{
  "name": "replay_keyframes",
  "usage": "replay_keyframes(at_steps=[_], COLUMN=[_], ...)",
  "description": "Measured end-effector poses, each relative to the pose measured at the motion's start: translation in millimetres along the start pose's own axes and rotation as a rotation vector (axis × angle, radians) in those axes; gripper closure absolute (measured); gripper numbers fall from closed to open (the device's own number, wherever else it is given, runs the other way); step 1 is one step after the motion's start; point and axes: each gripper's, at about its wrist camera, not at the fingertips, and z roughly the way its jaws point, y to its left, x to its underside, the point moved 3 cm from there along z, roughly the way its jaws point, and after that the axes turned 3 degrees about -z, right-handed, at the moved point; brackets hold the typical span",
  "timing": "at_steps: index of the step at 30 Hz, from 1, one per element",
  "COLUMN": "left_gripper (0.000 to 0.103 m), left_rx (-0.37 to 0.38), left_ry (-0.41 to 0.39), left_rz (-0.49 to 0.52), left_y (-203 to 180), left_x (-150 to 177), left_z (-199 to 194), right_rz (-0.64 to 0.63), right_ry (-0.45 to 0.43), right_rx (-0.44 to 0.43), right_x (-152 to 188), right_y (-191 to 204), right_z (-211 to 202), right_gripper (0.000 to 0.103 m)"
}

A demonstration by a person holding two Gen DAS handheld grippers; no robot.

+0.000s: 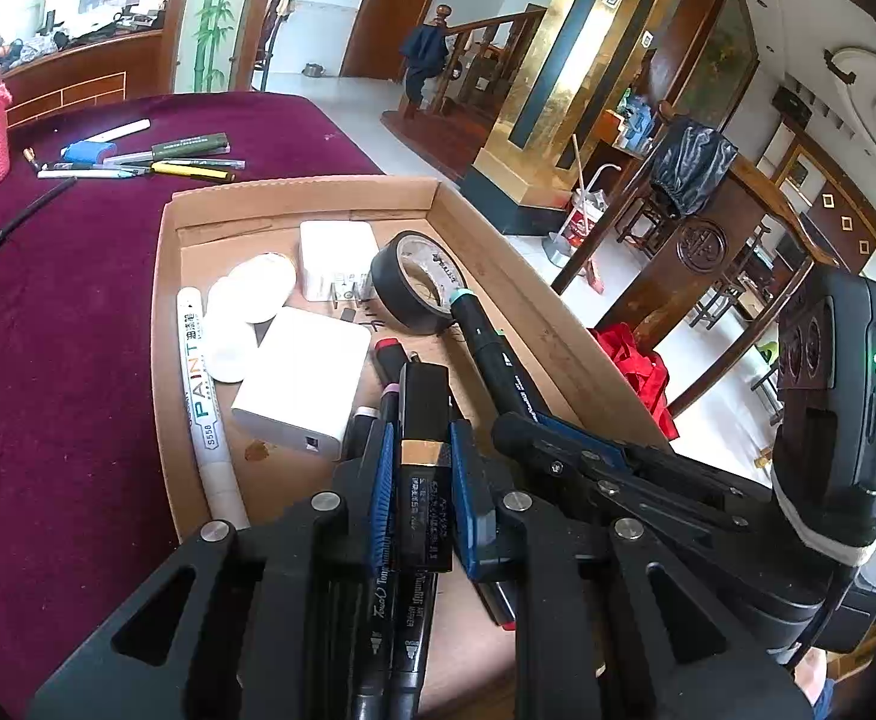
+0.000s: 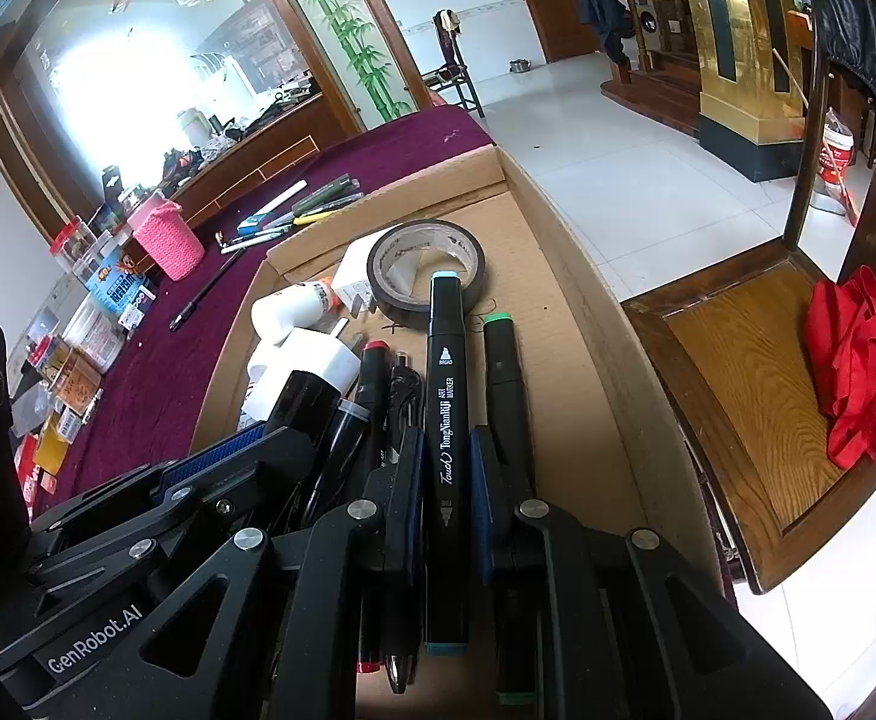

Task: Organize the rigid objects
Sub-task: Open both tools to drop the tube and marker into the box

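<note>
Between the blue pads of the left gripper (image 1: pixel 420 480) sits a black and gold battery (image 1: pixel 425 468), held tight above the cardboard tray (image 1: pixel 498 234). Just right of it, the right gripper (image 2: pixel 447 480) squeezes a black art marker (image 2: pixel 447 420) with a teal cap. Ahead of both grippers lie a black tape roll (image 2: pixel 426 267), 2 white chargers (image 1: pixel 300 384) and a white paint pen (image 1: pixel 201 372).

black battery (image 1: pixel 425 468) | upright | over cardboard tray (image 1: pixel 294 204) | black teal-capped marker (image 2: pixel 447 420) | lengthwise
</note>
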Motion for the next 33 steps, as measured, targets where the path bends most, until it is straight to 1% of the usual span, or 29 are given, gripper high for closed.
replay_keyframes(at_steps=[5, 15, 18, 19, 26, 29, 30, 31, 33], left_gripper=[0.087, 0.087, 0.087, 0.087, 0.084, 0.074, 0.068, 0.057, 0.050], left_rx=[0.010, 0.001, -0.002, -0.005, -0.022, -0.030, -0.034, -0.036, -0.031], left_ry=[0.019, 0.012, 0.013, 0.012, 0.001, -0.006, -0.015, -0.027, -0.063], left_rz=[-0.004, -0.041, -0.045, -0.044, -0.063, -0.072, -0.075, -0.078, -0.080], left_y=[1, 9, 10, 10, 14, 15, 16, 17, 16], left_x=[1, 1, 1, 1, -1, -2, -3, -3, -4], left_z=[5, 5, 4, 4, -2, -9, -13, -18, -33], right_rz=[0.000, -0.013, -0.011, -0.013, -0.026, -0.035, -0.038, -0.040, -0.047], right_ry=[0.001, 0.012, 0.014, 0.013, 0.013, 0.014, 0.012, 0.008, -0.009], right_rx=[0.003, -0.003, -0.018, -0.023, -0.049, -0.063, -0.066, -0.066, -0.053], right_x=[0, 3, 4, 4, 9, 12, 13, 14, 15], right_y=[0, 3, 5, 6, 15, 18, 19, 21, 24], right_z=[0, -2, -4, -5, -13, -17, -19, -22, -28], right_gripper=[0.090, 0.089, 0.087, 0.084, 0.075, 0.074, 0.074, 0.074, 0.074])
